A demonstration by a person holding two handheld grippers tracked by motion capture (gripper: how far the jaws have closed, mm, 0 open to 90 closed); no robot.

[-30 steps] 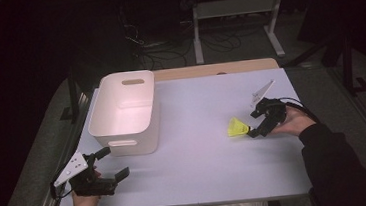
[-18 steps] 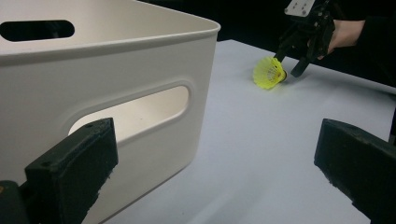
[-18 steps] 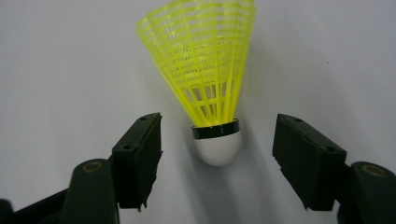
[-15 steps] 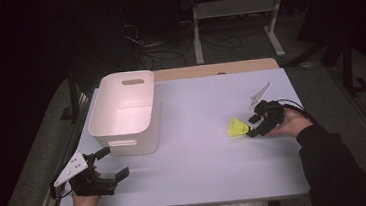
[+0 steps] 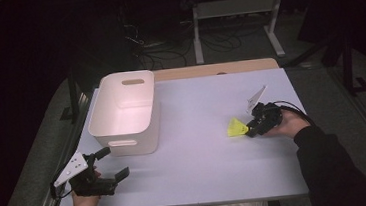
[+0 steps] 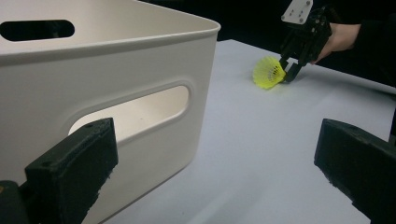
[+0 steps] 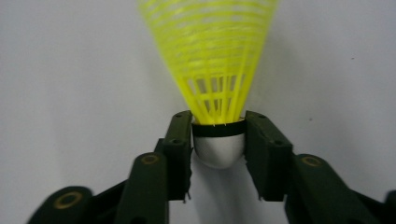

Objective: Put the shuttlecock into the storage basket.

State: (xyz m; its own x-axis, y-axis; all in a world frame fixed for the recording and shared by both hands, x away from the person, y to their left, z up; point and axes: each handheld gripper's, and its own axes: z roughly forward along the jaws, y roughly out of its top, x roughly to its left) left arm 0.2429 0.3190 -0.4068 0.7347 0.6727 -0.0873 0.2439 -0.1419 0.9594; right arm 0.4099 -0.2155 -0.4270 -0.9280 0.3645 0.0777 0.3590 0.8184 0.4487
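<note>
White table [image 5: 202, 171], dark room beyond. Right gripper [image 5: 250, 129] low on the table's right side, fingers [image 7: 177, 144] pinching shuttlecock [image 5: 235, 127] by its white cork, skirt lying on the surface. Left gripper [image 5: 112, 164] near bin [image 5: 124, 113], fingers spread, holding nothing.

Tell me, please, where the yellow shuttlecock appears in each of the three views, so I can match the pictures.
High view: the shuttlecock lies right of centre on the table, at the tip of the right gripper.
Left gripper view: upper right, far across the table, past the corner of the white bin.
Right gripper view: centre, its white cork between the jaws, skirt pointing up.
Shared landmark: the right gripper closed on the cork.
</note>
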